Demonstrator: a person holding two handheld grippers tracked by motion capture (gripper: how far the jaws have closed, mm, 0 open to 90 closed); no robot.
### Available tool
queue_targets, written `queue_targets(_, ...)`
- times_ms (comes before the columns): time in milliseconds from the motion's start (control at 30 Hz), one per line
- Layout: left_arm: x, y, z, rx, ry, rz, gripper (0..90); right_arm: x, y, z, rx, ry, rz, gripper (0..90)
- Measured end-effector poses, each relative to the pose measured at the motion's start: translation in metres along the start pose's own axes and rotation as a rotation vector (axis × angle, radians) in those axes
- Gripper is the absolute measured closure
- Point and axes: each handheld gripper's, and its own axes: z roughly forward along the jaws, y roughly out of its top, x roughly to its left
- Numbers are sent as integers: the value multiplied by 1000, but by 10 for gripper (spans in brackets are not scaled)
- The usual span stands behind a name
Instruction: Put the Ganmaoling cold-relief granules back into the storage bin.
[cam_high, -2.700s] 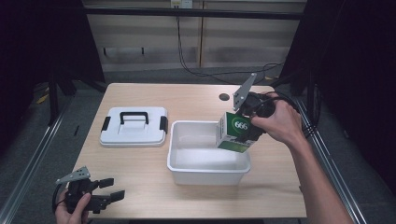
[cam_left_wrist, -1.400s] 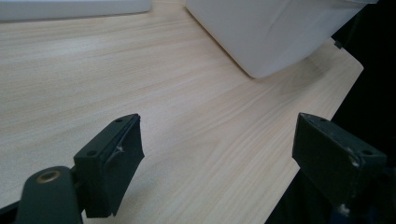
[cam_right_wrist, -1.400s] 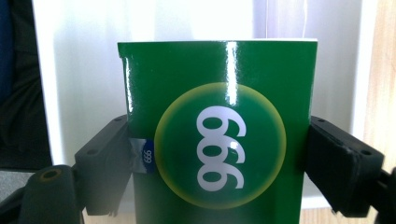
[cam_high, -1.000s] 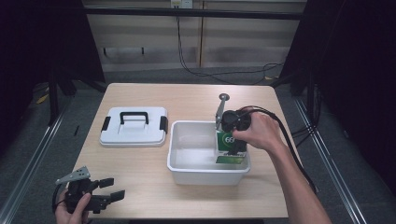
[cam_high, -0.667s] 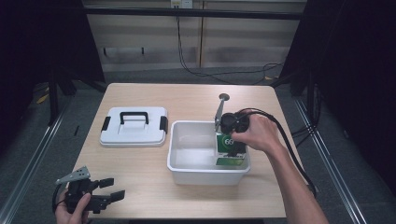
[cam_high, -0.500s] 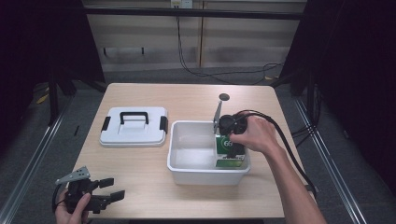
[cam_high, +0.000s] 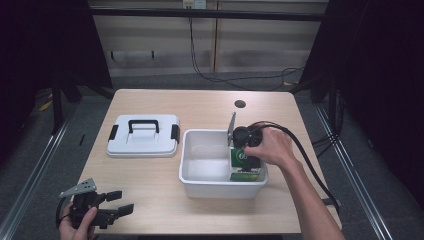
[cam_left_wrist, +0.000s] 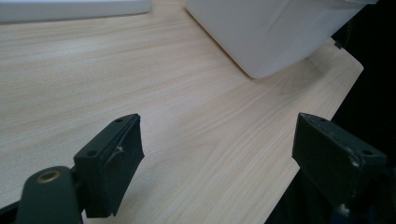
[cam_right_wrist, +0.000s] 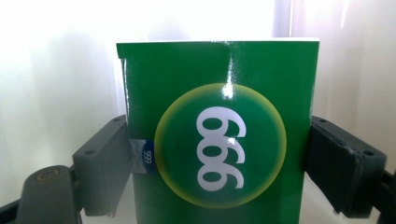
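Observation:
A green box (cam_high: 245, 164) with a yellow-rimmed circle and white numerals stands inside the white bin (cam_high: 196, 181), against its right wall. My right gripper (cam_high: 247, 159) reaches down into the bin and is shut on the box; in the right gripper view both jaws press the sides of the green box (cam_right_wrist: 217, 135). My left gripper (cam_high: 122, 202) rests low over the table's front left corner, jaws spread wide and nothing between them. In the left gripper view it hovers over bare wood, with the white bin (cam_left_wrist: 275, 32) ahead.
A white lid with a black handle (cam_high: 143, 134) lies flat on the table left of the bin. A dark round hole (cam_high: 240, 104) sits in the tabletop behind the bin. The right gripper's black cable (cam_high: 305, 160) trails off the right edge.
My right gripper has carried the green box from above the bin's right rim down into the bin. The left gripper has stayed still.

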Motion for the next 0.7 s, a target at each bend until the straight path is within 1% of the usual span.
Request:
queue_targets(33, 0, 0, 0, 1, 1, 1, 162, 0, 0, 1, 2, -4, -4, 147)
queue_targets(67, 0, 0, 0, 2, 1, 2, 162, 0, 1, 2, 11, 2, 8, 147)
queue_targets(167, 0, 0, 0, 0, 0, 0, 162, -1, 2, 6, 11, -4, -6, 146)
queue_targets(200, 0, 0, 0, 0, 0, 0, 162, -1, 2, 6, 16, 1, 1, 146)
queue_targets(233, 0, 0, 0, -1, 0, -1, 162, -1, 2, 7, 15, 5, -1, 145)
queue_targets(267, 0, 0, 0, -1, -2, 0, 162, -2, 2, 8, 11, 1, -15, 145)
queue_targets(300, -1, 0, 0, 0, -1, 1, 162, 0, 2, 8, 26, 9, 19, 144)
queue_targets(333, -1, 0, 0, 0, -2, 1, 162, 0, 2, 9, 23, 5, 17, 144)
queue_targets(400, -1, 0, 0, 0, -1, 0, 162, -1, 1, 11, 25, 14, 24, 143)
queue_targets(467, 0, 0, 0, -2, -1, 1, 162, -1, 1, 14, 24, 15, 14, 143)
queue_targets(567, 0, 0, 0, 0, -1, 0, 162, -1, 2, 16, 34, 18, 14, 142)
queue_targets(633, 0, 0, 0, -1, -1, -1, 162, -1, 3, 18, 45, 30, 8, 141)
queue_targets(667, 0, 0, 0, 0, 1, 1, 162, 0, 3, 19, 48, 30, 21, 141)
queue_targets(700, 0, 0, 0, 1, 0, 0, 162, 0, 3, 20, 46, 28, 12, 141)
